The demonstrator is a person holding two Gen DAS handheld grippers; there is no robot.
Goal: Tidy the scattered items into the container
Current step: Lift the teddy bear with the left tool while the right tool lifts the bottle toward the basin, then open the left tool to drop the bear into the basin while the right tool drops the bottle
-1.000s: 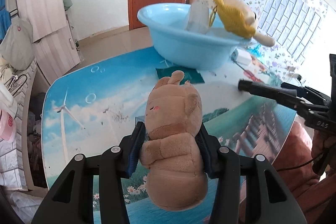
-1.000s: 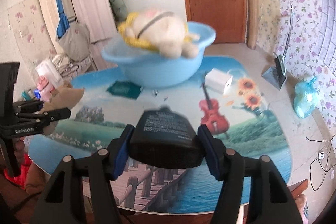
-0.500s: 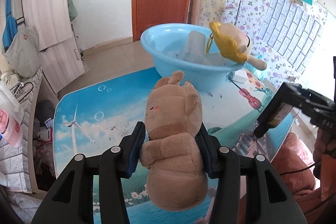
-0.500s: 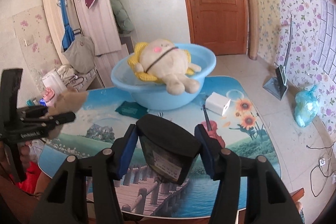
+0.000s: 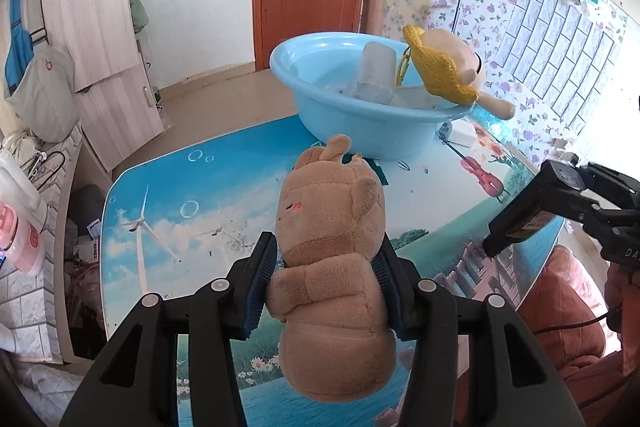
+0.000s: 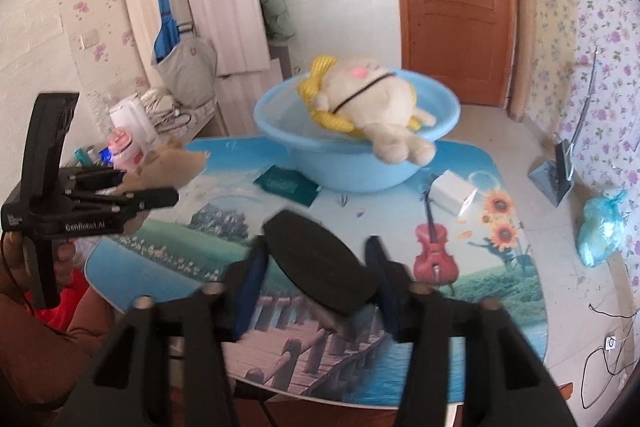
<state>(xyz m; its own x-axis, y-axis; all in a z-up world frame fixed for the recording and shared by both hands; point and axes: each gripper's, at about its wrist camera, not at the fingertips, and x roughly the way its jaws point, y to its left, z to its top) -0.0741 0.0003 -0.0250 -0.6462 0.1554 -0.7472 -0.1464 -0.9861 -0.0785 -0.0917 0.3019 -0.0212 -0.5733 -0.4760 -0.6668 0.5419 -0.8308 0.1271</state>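
The picture-printed table is being occupied at its far side by the blue basin, in which a cream plush and a cup are lying. A brown plush toy is being clamped by the left gripper above the table. A black flat object is being gripped between the closed-in fingers of the right gripper.

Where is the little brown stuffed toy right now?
The brown plush toy is clamped in the left gripper, held up above the near part of the picture-printed table, short of the blue basin.
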